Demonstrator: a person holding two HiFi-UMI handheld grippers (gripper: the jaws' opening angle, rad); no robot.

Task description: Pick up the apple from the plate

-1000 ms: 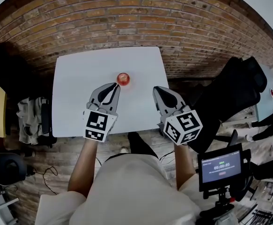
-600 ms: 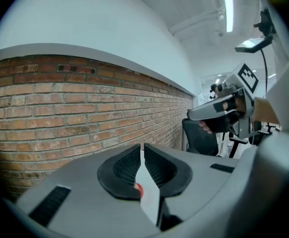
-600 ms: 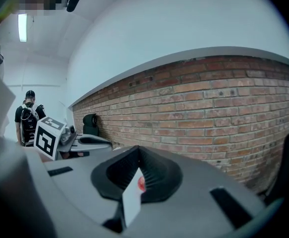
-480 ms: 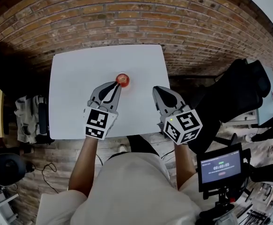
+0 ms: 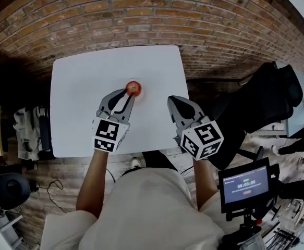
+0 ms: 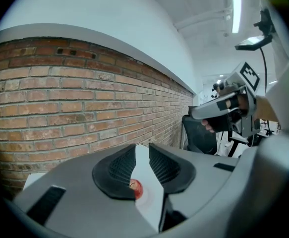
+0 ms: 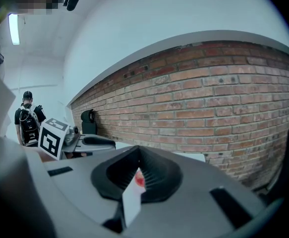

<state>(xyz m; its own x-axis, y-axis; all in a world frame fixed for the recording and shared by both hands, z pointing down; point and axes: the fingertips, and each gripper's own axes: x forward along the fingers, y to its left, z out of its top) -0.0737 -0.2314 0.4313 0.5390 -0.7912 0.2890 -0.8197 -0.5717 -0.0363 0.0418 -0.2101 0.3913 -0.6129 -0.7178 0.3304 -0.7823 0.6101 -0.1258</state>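
Plainly, the white rectangular bench (image 5: pixel 89 103) carries everything. The left gripper (image 5: pixel 129 95) has just been parting its fingers slightly, with nothing between them; the right gripper (image 5: pixel 171 99) has its fingers closed. Just beyond the left fingertips sits a small pale plate (image 6: pixel 147 199) bearing the round red apple (image 5: pixel 134 88). Best to spread wider, straddle the apple's middle, then close gently.

The left tongs (image 6: pixel 142 150) have just been opening; their jaws stand slightly apart with nothing between them. Through the gap shows a strip of white bench (image 6: pixel 153 205), and on it a red apple (image 6: pixel 136 187) on a pale plate (image 6: pixel 145 196). A brick wall (image 6: pixel 60 103) runs behind. At right, a hand (image 6: pixel 211 126) holds the right tongs (image 6: pixel 196 114) before a dark chair (image 6: pixel 198 137).
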